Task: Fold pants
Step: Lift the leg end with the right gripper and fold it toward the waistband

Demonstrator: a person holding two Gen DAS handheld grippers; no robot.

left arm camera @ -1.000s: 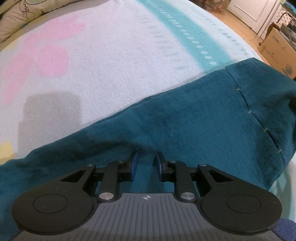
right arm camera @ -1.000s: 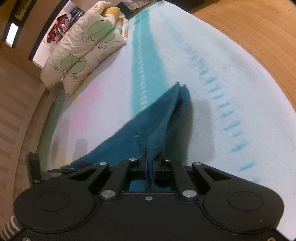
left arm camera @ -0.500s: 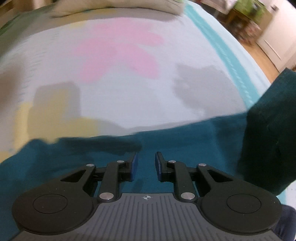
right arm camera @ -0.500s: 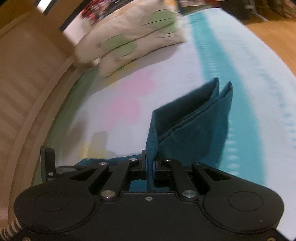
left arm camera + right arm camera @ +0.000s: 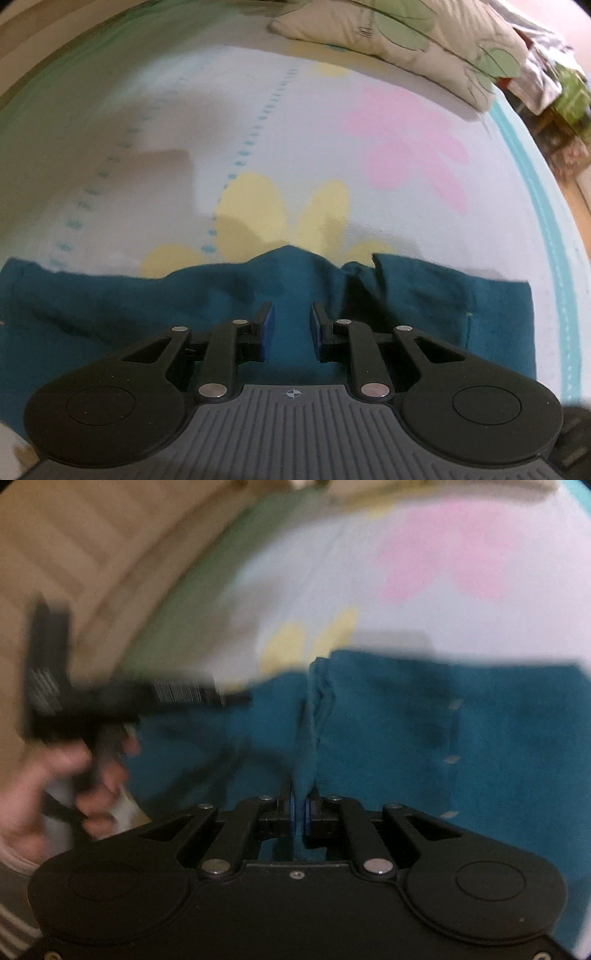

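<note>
Left wrist view: the left gripper [image 5: 289, 326] hovers with jaws parted over the teal fleece pants [image 5: 424, 295], which lie on the flower-print bedspread [image 5: 332, 129].

Right wrist view, blurred: the right gripper [image 5: 301, 808] pinches a raised fold of the pants, apparently mid-fold; next it should lay that fold flat and let go.

- The pants [image 5: 424, 306] are teal cloth, matt and slightly napped, with a soft, finely rough weave.
- The bed cover [image 5: 314, 147] is pale cloth, matt and fleecy, printed with pastel flowers.
- The pillow [image 5: 406, 40] is smooth printed cloth.
- The left gripper [image 5: 289, 328] is matt black plastic with shiny metal pins, blue pads [image 5: 267, 328] and a ribbed grey top.
- The right gripper [image 5: 300, 808] is smooth black plastic, faintly glossy.
</note>
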